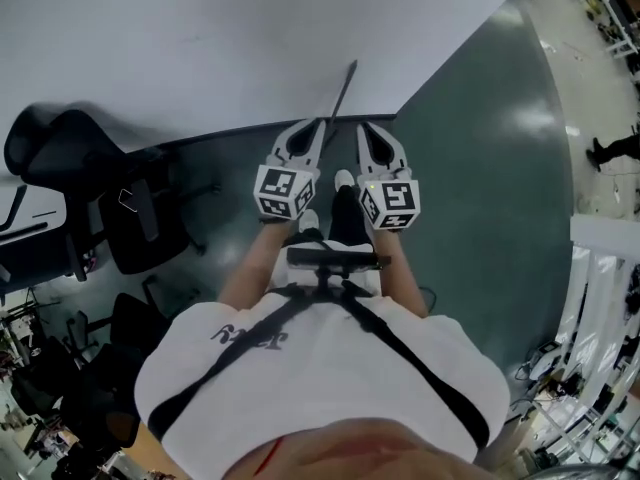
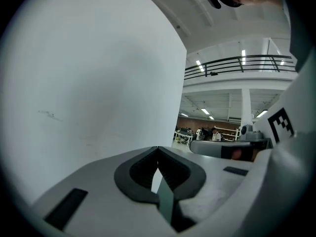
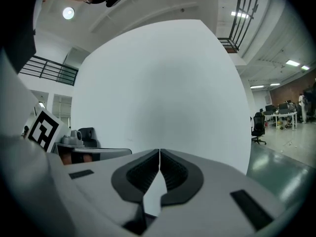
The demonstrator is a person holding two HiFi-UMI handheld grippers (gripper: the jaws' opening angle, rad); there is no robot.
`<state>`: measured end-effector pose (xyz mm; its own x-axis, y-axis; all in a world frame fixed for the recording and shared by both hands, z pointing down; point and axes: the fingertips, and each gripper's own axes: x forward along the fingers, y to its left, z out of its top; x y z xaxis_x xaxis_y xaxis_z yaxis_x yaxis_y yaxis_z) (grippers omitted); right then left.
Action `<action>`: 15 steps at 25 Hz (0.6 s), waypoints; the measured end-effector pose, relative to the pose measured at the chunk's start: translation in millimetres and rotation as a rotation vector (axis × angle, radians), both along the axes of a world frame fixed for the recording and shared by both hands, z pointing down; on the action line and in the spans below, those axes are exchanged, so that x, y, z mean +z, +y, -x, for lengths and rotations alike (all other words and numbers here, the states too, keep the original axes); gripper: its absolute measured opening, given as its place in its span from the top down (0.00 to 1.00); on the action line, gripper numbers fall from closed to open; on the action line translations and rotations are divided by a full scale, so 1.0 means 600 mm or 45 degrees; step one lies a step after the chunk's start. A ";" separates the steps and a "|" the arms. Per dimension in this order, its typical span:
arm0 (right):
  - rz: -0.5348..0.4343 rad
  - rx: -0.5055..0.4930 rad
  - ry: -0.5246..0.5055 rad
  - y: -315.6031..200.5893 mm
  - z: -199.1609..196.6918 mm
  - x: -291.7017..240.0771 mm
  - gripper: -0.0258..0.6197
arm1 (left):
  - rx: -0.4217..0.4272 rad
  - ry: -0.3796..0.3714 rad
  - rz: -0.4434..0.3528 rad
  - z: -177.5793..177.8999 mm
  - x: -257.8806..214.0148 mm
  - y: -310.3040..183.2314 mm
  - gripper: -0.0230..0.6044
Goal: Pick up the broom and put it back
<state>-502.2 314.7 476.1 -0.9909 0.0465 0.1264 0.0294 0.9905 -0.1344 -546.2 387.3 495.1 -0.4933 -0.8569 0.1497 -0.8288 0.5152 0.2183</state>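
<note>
Past the white shirt (image 1: pixel 320 368), left gripper (image 2: pixel 157 149) and right gripper (image 3: pixel 159 152) both closed, empty; broom (image 1: pixel 342 93) foot hidden behind them

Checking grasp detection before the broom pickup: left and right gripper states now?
Left gripper: closed, nothing between the jaws.
Right gripper: closed, empty.

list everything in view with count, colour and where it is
broom: 1, thin dark handle, against the wall ahead of the grippers; head hidden
wall: 1, white, ahead
floor: grey-green, glossy
office chairs: several, black, left
railing: 1, white, right edge
distant person: 1, dark clothes, far right
left gripper: 1, grey-white, shut, empty
right gripper: 1, grey-white, shut, empty
shirt: 1, white, black straps, bottom centre
</note>
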 end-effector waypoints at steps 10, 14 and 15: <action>0.007 -0.051 0.234 -0.091 0.084 0.149 0.95 | -0.005 0.123 0.066 0.074 0.118 -0.082 0.94; -0.016 -0.075 0.398 -0.115 0.099 0.237 0.87 | 0.006 0.174 0.103 0.092 0.170 -0.102 0.95; -0.019 -0.081 0.438 -0.119 0.102 0.261 0.87 | 0.012 0.188 0.118 0.096 0.184 -0.106 0.94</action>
<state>-563.6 243.0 633.0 -0.8854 0.1024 0.4534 0.0466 0.9901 -0.1325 -604.0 323.9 605.7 -0.4522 -0.8404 0.2986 -0.7960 0.5313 0.2899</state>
